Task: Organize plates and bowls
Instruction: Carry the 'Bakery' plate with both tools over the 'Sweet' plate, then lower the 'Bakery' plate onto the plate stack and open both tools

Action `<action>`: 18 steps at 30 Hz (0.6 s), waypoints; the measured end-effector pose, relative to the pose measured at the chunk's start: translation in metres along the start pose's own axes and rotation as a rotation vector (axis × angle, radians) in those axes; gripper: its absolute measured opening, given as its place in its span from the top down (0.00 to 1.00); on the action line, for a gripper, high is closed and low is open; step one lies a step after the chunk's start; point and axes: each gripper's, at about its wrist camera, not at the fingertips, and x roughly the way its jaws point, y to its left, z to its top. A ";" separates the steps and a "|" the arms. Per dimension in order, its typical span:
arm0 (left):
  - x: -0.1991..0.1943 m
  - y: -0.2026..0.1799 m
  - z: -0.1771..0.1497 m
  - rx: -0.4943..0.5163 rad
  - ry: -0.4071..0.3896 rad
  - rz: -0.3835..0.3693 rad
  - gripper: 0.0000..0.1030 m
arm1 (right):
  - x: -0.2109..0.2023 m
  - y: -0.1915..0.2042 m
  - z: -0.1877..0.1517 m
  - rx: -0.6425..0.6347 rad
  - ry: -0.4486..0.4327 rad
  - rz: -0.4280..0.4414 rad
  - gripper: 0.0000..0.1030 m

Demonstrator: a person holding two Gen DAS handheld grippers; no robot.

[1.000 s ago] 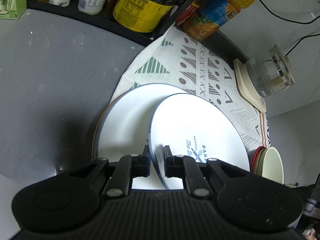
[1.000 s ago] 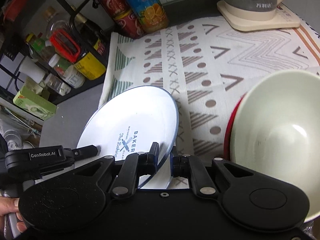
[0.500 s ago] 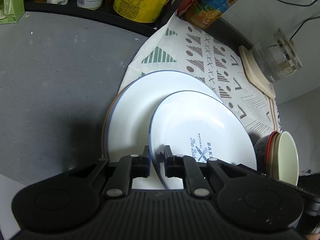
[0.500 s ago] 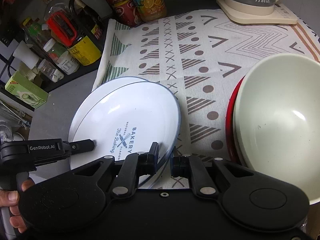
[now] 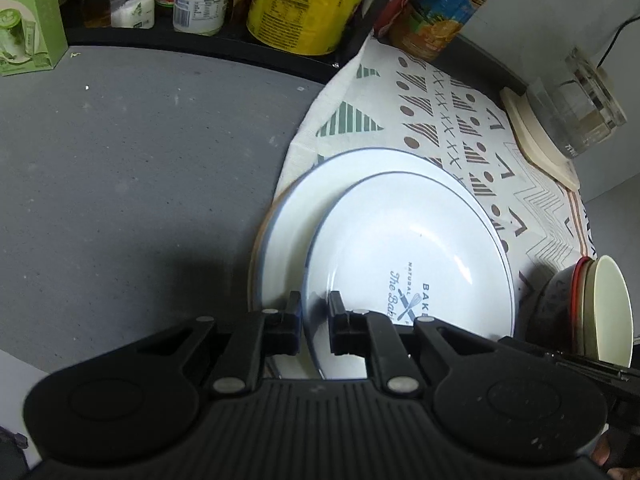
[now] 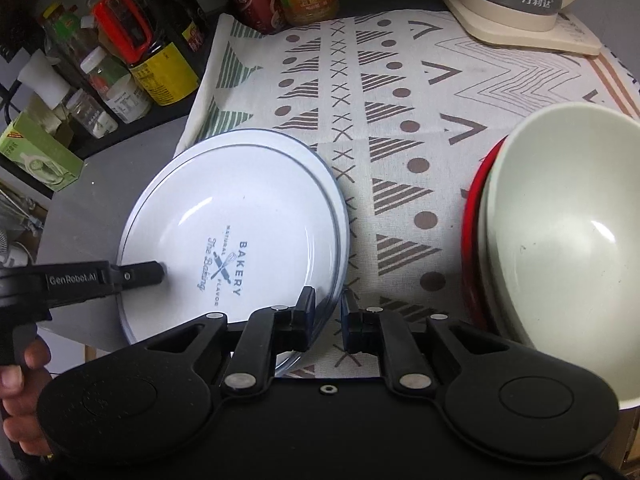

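A white "Bakery" plate [image 5: 416, 248] with a blue rim lies on a larger white plate [image 5: 304, 204] at the mat's left edge. My left gripper [image 5: 314, 312] has its fingers on both sides of the Bakery plate's near-left rim, a small gap showing. In the right wrist view the Bakery plate [image 6: 248, 216] sits nearly flat on the stack, and my right gripper [image 6: 328, 308] is open around its right rim. The left gripper's finger [image 6: 136, 274] rests on the plate's left side. A cream bowl [image 6: 568, 232] is nested in a red bowl [image 6: 472, 216] at right.
A patterned cloth mat [image 6: 400, 100] covers the counter. A glass kettle on a cream base [image 6: 516, 0] stands at the back right. Bottles and jars [image 5: 304, 4] fill a black shelf at the back left. Grey countertop [image 5: 120, 160] lies left of the mat.
The Bakery plate has been lowered from a steep tilt onto the larger plate. The jaws of both grippers have widened around its rim.
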 end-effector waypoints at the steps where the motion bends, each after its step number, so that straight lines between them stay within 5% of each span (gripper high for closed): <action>1: -0.002 -0.001 0.000 0.014 -0.014 0.014 0.92 | 0.000 0.000 0.001 0.000 0.001 0.001 0.86; 12: -0.014 -0.015 0.011 0.078 -0.029 0.105 0.92 | -0.017 0.001 0.002 0.004 -0.026 0.044 0.76; 15: -0.023 -0.021 0.016 0.087 -0.027 0.073 0.87 | -0.032 -0.004 0.003 0.011 -0.057 0.059 0.68; 18: -0.031 -0.030 0.019 0.105 -0.030 0.062 0.66 | -0.048 -0.009 0.004 0.019 -0.097 0.072 0.54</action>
